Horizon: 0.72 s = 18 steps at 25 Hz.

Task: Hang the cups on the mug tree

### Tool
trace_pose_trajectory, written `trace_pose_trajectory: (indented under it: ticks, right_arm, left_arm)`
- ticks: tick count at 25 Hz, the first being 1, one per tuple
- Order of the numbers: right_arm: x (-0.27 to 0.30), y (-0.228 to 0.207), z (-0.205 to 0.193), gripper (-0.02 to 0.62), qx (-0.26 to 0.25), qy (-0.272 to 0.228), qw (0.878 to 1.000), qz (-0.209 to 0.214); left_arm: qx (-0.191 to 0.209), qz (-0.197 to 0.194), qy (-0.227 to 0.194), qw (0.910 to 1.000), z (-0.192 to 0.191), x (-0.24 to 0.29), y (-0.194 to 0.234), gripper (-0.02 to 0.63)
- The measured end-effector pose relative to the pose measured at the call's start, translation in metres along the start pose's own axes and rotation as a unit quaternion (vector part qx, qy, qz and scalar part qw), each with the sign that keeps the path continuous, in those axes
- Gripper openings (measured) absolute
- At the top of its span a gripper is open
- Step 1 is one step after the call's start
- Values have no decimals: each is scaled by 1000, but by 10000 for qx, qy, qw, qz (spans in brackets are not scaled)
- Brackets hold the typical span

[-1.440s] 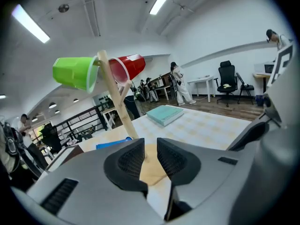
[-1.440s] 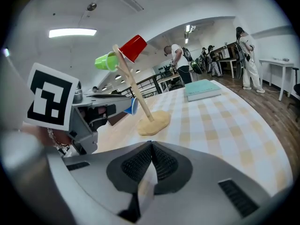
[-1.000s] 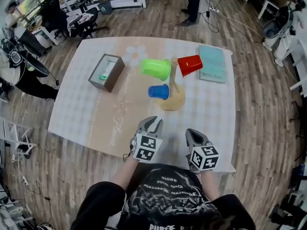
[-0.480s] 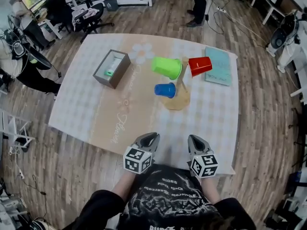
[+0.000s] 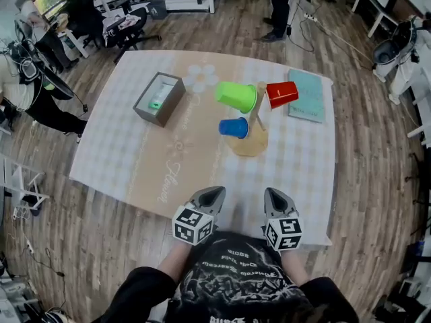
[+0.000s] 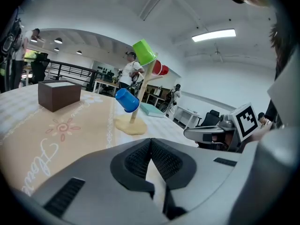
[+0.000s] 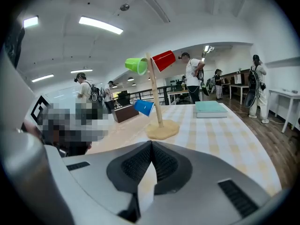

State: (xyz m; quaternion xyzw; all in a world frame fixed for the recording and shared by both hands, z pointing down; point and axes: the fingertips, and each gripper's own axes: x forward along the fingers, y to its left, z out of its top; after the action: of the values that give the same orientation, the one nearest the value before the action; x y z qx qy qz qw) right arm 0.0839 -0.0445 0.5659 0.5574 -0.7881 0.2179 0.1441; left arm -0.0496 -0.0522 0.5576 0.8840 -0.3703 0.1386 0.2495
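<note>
A wooden mug tree stands on the table with a green cup, a red cup and a blue cup hanging on it. The same tree shows in the left gripper view, and in the right gripper view the tree carries all three cups. My left gripper sits at the near table edge, its jaws have just closed on nothing and it is shut. My right gripper is beside it, shut and empty.
A brown open box lies at the table's left. A teal book lies at the far right. The patterned tablecloth covers the table. People, chairs and desks surround it on the wooden floor.
The left gripper drew back toward the near table edge and its jaws closed with nothing between them. The right gripper stayed put.
</note>
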Motion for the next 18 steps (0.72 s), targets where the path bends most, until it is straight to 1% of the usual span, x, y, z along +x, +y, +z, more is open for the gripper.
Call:
trace_pose_trajectory:
  ticks: [6,11,14,18]
  right_arm:
    - [2,-4,2,7,9,-48,9998,-185]
    - [-1,-9,8,6,64,-213,9994,-277]
    - [0,-12,8,6,-11,-189,9991,-368]
    - [2,-15,6,6,-162,-86,9987,-468]
  left_arm:
    - [-147,-41,-249,9996,8,-3,3,18]
    - [-170,-73,-229,9996,10,-2,5,18]
    - [-130,-116,-239,9996,13,3,5,18]
    - [-136,-43,-257,9996,15,4,9,18]
